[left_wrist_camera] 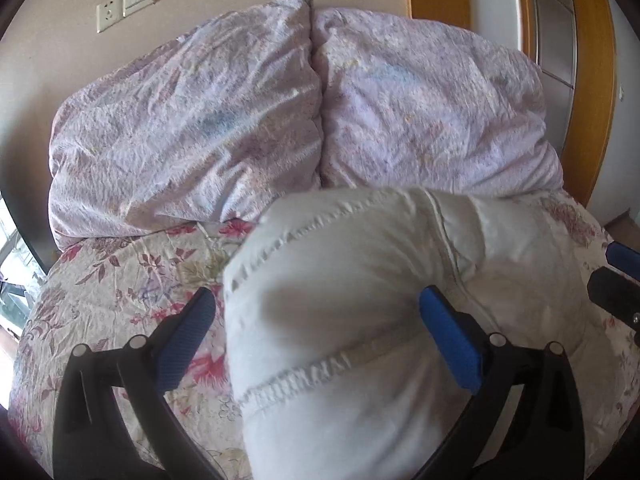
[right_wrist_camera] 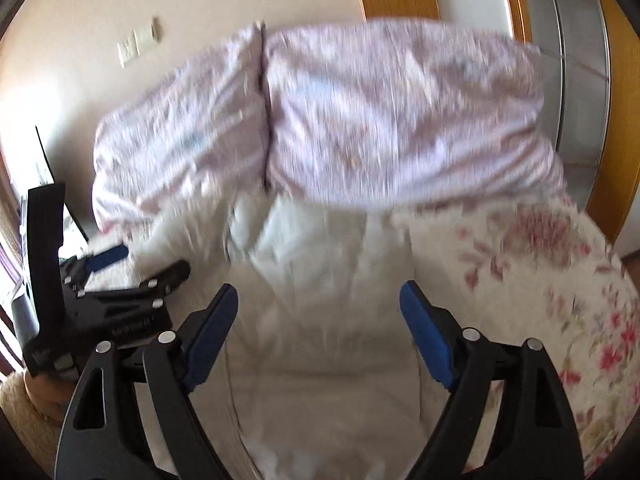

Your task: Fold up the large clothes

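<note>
A white garment with stitched seams lies bunched on the floral bedsheet. It also shows in the right wrist view, blurred. My left gripper is open, its blue pads on either side of the garment's left part, with the cloth close under the camera. My right gripper is open above the garment's middle. The left gripper also shows at the left edge of the right wrist view, and part of the right gripper's fingers shows at the right edge of the left wrist view.
Two lilac floral pillows lean against the wall at the head of the bed. A wall socket and switch sit above them. A wooden door frame stands at the right. The bed's edge falls away at the right.
</note>
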The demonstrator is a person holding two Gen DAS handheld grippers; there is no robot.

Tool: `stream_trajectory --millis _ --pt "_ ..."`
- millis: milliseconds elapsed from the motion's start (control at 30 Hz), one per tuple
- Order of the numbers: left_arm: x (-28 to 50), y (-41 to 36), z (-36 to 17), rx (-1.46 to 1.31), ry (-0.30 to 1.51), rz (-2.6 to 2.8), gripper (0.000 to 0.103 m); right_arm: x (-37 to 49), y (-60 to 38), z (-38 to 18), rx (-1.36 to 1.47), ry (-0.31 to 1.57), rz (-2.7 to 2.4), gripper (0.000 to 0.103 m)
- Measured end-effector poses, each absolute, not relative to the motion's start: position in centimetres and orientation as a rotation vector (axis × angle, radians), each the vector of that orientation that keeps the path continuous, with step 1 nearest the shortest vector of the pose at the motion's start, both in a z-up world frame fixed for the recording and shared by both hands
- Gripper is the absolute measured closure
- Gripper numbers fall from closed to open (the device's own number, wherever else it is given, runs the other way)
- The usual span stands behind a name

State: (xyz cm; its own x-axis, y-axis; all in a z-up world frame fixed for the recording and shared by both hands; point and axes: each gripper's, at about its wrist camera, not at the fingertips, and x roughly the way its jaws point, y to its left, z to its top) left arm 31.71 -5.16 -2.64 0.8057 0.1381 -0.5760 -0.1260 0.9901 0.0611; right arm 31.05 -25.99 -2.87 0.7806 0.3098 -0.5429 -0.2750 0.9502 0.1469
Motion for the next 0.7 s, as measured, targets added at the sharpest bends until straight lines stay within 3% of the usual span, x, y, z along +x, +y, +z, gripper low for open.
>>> stream_trajectory --millis 200,333,700 --pt "33.9 -6.0 -2.0 0.113 0.582 0.189 0.002 35.6 -23.9 -3.1 0.025 0.585 0.265 0.013" --pt "34.4 -8.1 -4.2 0.207 0.597 0.168 0.002 38.0 -25.1 -7.1 0.099 0.712 0.273 0.011" --pt "36.8 -6.8 -6.3 0.080 0.679 0.073 0.002 40.0 -26.3 -9.8 0.201 0.796 0.326 0.007"
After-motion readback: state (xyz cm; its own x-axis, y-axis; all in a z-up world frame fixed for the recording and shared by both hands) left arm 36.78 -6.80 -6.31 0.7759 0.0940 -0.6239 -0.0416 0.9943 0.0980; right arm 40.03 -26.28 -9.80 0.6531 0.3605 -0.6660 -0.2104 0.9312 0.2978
